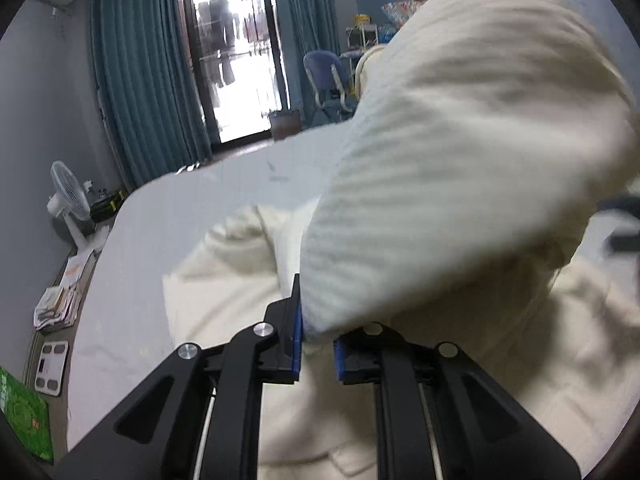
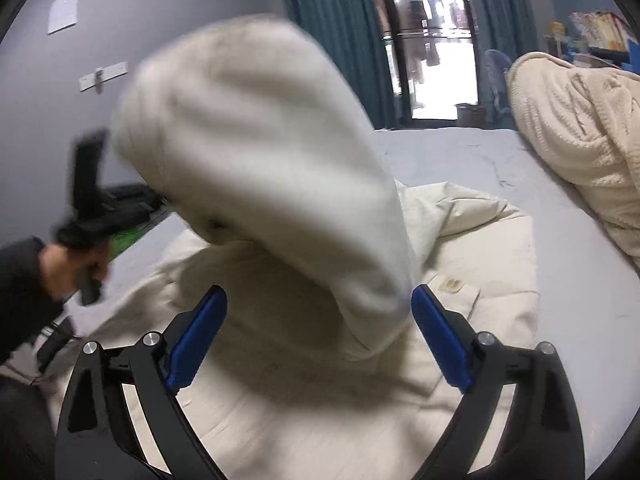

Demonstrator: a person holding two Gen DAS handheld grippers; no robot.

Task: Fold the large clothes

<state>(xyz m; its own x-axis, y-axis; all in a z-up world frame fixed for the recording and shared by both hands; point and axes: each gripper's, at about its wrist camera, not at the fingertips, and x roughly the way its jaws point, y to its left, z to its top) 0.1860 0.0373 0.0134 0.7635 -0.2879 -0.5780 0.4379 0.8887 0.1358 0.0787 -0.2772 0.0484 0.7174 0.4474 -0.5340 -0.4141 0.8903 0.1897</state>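
A large cream garment (image 2: 480, 256) lies spread on a bed with a pale grey sheet (image 2: 452, 152). One long part of it, the lifted fold (image 1: 460, 152), rises off the bed and is blurred. My left gripper (image 1: 318, 336) is shut on the lower end of that fold, with cloth pinched between the blue pads (image 1: 296, 332). In the right wrist view the same lifted fold (image 2: 256, 140) hangs down between the wide-apart fingers of my right gripper (image 2: 319, 294), which is open; its pads do not press the cloth. A hand (image 2: 68, 264) holds the left gripper at the far left.
A fluffy cream blanket (image 2: 580, 140) is piled on the bed's right side. Beside the bed's left edge stand a white fan (image 1: 70, 196), a stack of papers (image 1: 56, 308) and a scale (image 1: 50, 366) on the floor. Teal curtains (image 1: 136, 80) and a glass door lie beyond.
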